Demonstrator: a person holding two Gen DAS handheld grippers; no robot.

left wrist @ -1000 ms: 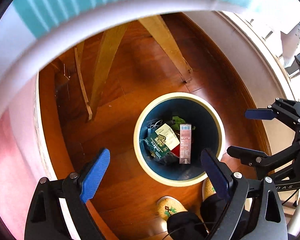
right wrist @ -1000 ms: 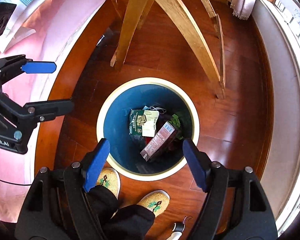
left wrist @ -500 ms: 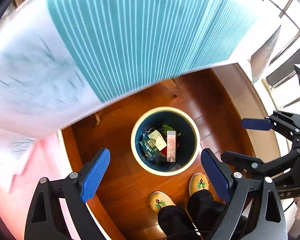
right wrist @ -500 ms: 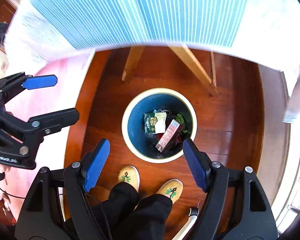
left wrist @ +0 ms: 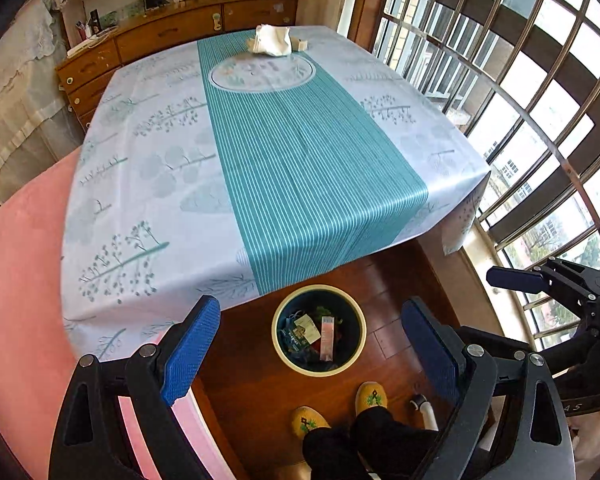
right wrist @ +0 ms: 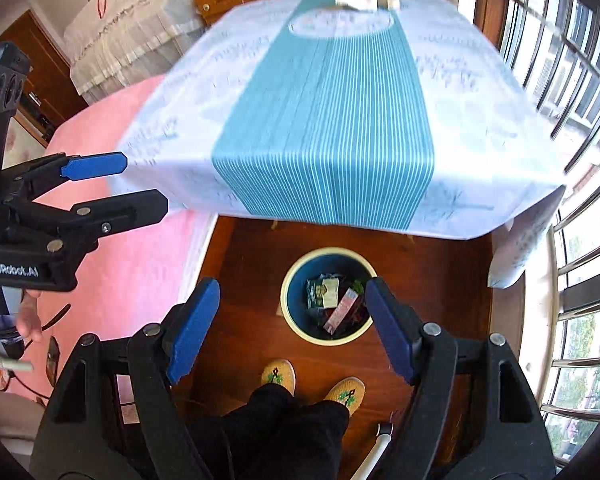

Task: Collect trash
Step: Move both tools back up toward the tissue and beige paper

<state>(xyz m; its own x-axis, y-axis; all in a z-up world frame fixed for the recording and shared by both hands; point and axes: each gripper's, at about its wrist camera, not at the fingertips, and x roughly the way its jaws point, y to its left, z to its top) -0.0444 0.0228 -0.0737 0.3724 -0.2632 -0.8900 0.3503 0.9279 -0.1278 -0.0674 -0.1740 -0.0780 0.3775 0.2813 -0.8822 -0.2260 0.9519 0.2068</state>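
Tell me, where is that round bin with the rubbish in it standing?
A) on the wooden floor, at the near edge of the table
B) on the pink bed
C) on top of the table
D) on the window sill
A: the bin stands on the wooden floor, just past the hanging edge of the tablecloth, in front of the person's slippers.

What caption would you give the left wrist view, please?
Open left gripper above a trash-filled bin beside a cloth-covered table bearing crumpled white paper.
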